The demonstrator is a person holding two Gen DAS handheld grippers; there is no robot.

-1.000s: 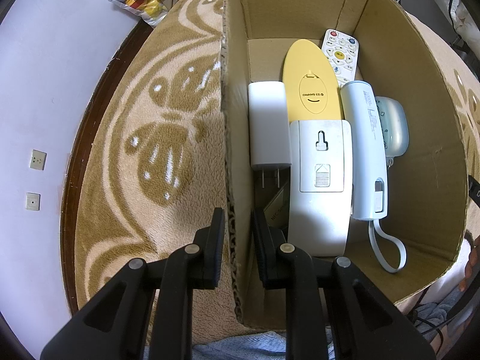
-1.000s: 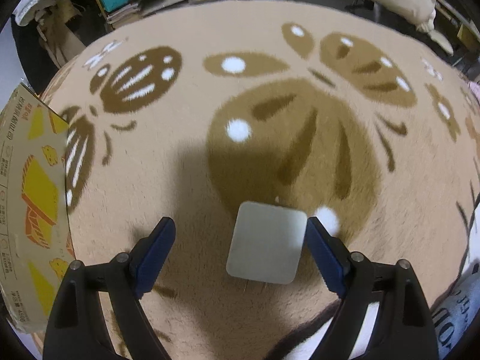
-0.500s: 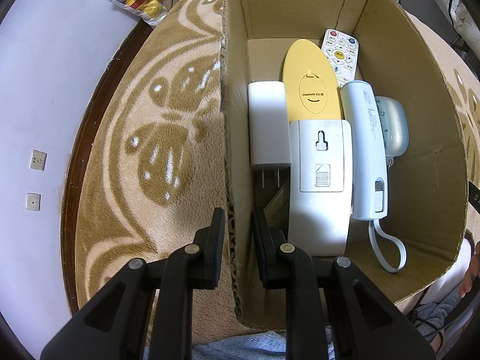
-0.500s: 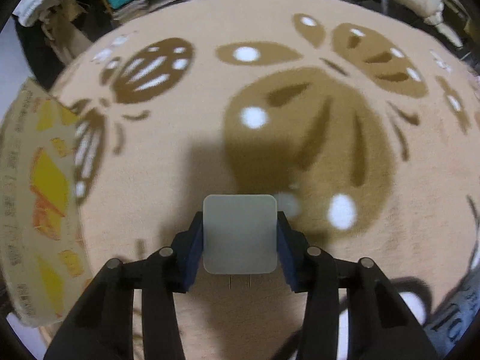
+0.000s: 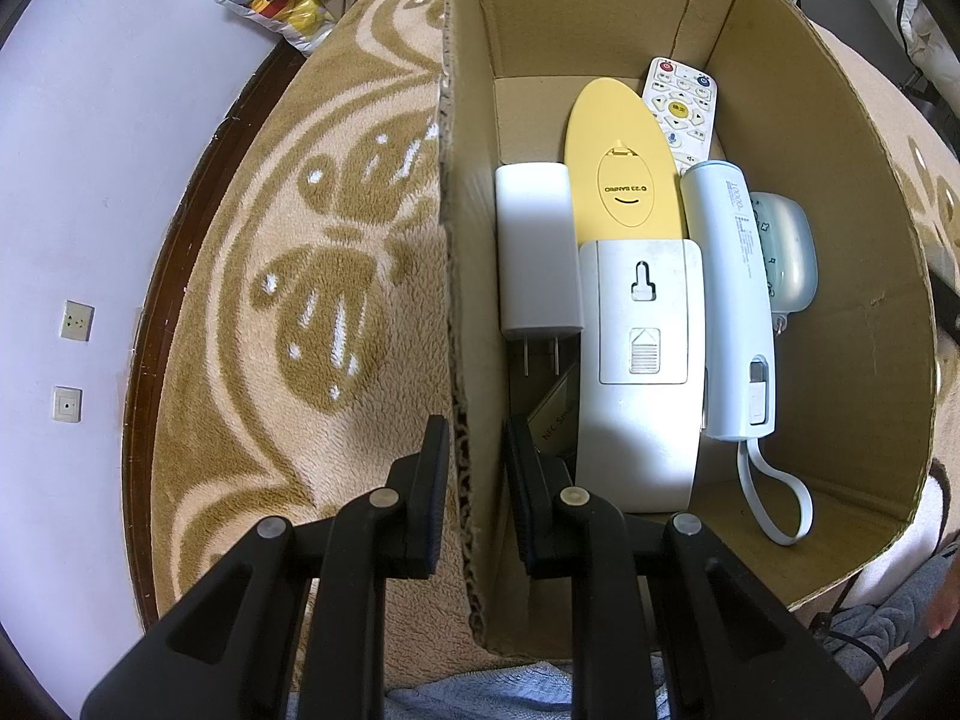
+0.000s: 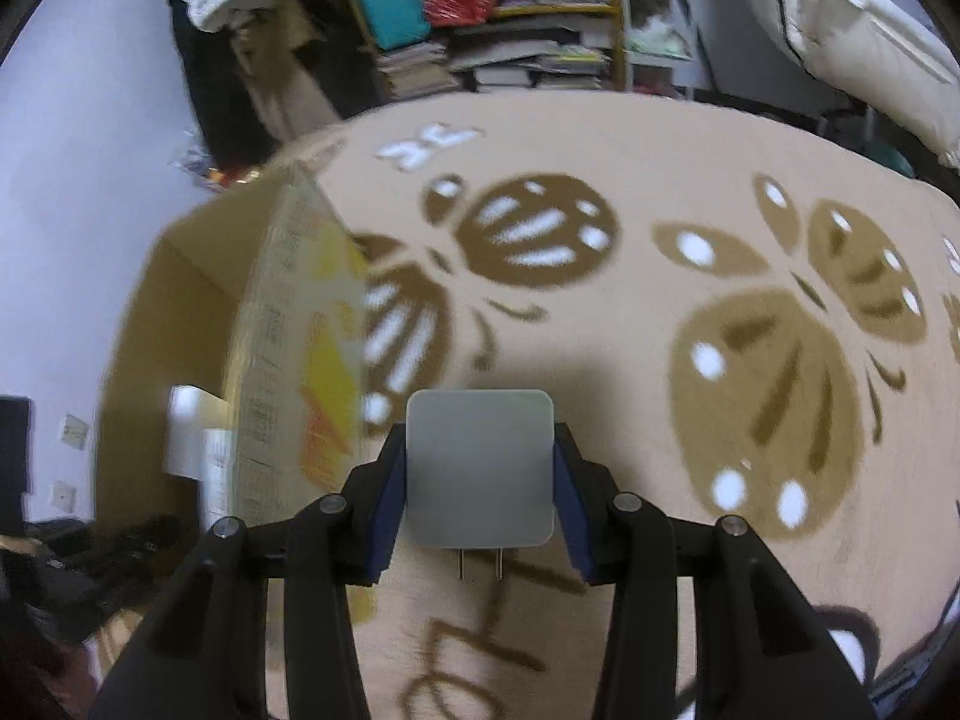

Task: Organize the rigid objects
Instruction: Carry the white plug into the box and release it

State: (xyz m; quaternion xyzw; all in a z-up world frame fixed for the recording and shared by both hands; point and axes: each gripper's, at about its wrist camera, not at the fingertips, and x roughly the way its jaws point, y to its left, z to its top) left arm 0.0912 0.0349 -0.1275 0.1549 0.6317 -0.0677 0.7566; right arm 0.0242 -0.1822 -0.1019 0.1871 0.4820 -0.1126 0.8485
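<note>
My left gripper is shut on the left wall of an open cardboard box and points down into it. Inside lie a white charger, a yellow remote, a white remote back-up, a buttoned remote, a pale blue power bank and a pale blue rounded gadget. My right gripper is shut on a grey square plug adapter, held above the rug with its prongs toward the camera. The cardboard box stands to its left.
A beige rug with brown butterfly patterns covers the floor. Shelves with books and bags stand behind it, and white bedding is at the far right. A white wall with sockets runs left of the box.
The right gripper closed on the grey adapter, lifted it off the rug and swung toward the box, which now fills the left of its view. The left gripper kept still.
</note>
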